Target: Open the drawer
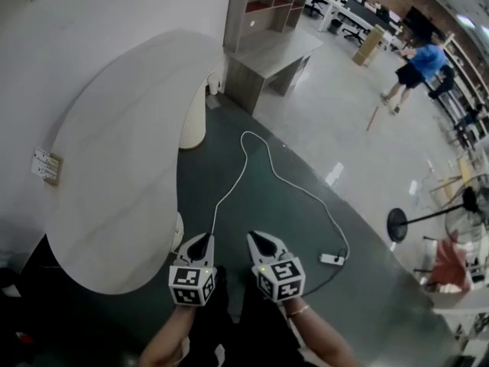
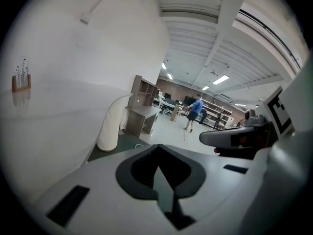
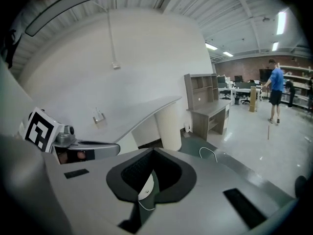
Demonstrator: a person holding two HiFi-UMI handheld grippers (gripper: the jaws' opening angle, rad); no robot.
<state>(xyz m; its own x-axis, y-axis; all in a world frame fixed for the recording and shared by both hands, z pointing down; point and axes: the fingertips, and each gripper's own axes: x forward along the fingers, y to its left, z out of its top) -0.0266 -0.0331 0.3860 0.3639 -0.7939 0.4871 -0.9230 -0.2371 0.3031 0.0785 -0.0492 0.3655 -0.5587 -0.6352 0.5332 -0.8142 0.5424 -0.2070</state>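
Left gripper (image 1: 205, 240) and right gripper (image 1: 255, 238), both clenched and empty, hang beside the white table (image 1: 114, 174); no drawer shows, so find it first, then open the jaws.

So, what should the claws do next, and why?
Probably move both claws forward toward the wooden desk to look for a drawer. The left claw and right claw are shut, holding nothing, above the dark floor beside the curved white table, and no drawer handle shows within reach.
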